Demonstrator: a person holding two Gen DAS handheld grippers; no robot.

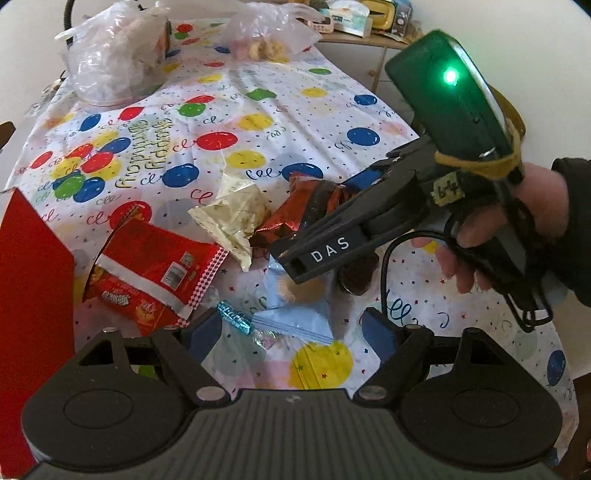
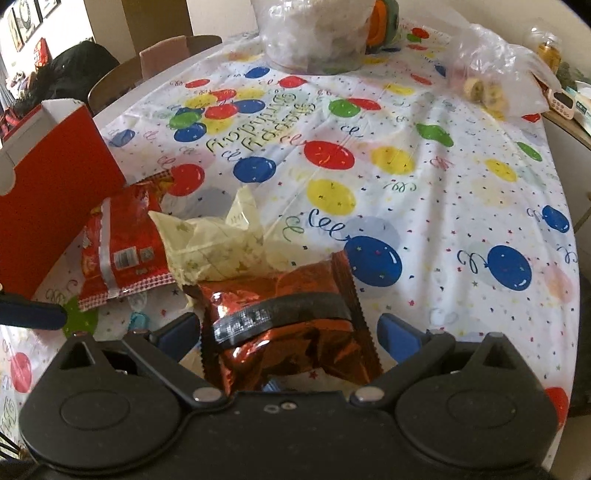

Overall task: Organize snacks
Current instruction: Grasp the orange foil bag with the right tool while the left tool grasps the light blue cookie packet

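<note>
A: Nearest us, our left hand-held gripper [image 1: 291, 332] had its jaws apart over a light blue wrapper [image 1: 295, 321] and a small teal candy [image 1: 234, 316], gripping nothing.

B: And our right hand-held gripper [image 2: 290, 334]?

A: Spread too, with the dark red foil packet [image 2: 291, 325] lying between its fingers; we couldn't tell whether the pads touched it.

B: Beyond that?

A: A pale gold bag [image 2: 218, 247] touched the packet, a red snack bag [image 2: 118, 254] lay beside the red box [image 2: 55, 177], and clear plastic bags [image 2: 314, 33] sat at the counter's [image 2: 461, 206] far end.

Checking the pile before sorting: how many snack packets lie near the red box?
5 at least: red bag beside the box, pale gold, copper foil, light blue, small teal candy. The right tool may hide more.
</note>
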